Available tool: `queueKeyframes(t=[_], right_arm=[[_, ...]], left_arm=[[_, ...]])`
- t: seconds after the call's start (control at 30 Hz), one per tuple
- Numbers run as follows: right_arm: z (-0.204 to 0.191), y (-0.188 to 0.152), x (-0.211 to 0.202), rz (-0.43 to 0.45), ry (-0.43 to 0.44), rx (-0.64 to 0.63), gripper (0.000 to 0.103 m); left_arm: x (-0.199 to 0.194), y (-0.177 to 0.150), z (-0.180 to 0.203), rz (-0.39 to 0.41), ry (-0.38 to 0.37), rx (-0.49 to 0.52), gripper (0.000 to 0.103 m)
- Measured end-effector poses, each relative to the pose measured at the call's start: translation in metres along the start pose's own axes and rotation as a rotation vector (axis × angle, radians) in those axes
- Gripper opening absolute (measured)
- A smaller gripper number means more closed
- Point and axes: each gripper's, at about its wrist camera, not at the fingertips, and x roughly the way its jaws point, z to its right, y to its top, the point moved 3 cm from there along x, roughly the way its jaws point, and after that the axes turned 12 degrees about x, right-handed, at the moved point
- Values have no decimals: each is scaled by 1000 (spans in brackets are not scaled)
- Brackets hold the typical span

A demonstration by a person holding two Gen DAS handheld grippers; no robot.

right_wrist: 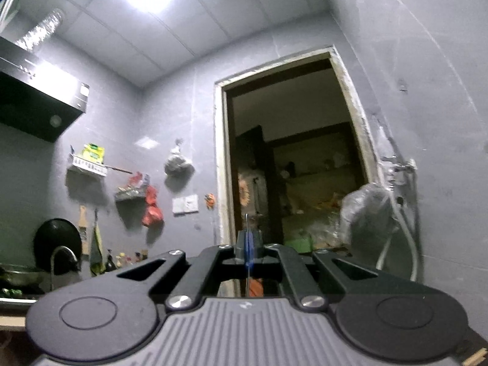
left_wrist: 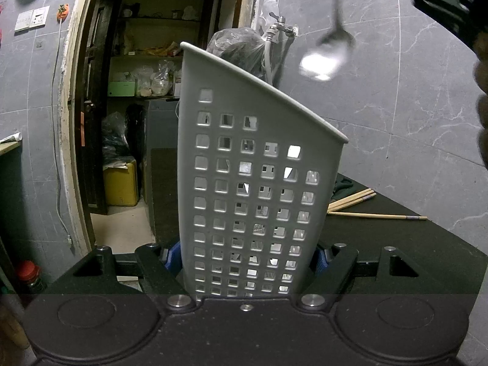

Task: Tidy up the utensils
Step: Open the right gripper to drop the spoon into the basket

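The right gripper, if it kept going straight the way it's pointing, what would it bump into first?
Probably nothing close by. The right gripper, shut on a thin metal spoon handle, points slightly upward toward the dark open doorway. Depth is hard to judge.

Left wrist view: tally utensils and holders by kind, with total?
Perforated grey utensil holder: 1, between the left gripper fingers
Spoon: 1, blurred, above the holder
Wooden chopsticks: at least 3, on the dark table; the exact number is unclear
Total: at least 5
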Motion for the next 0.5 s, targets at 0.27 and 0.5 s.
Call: queueKeyframes(t=[0.27,0.5], right_arm=[[-3,-27,26,-106,5,-19,1],[4,-46,25,-175,-14,-9,1]], left_arm=[[0,0,-1,1,-5,-5,78],[-1,0,-1,1,-5,-6,78]])
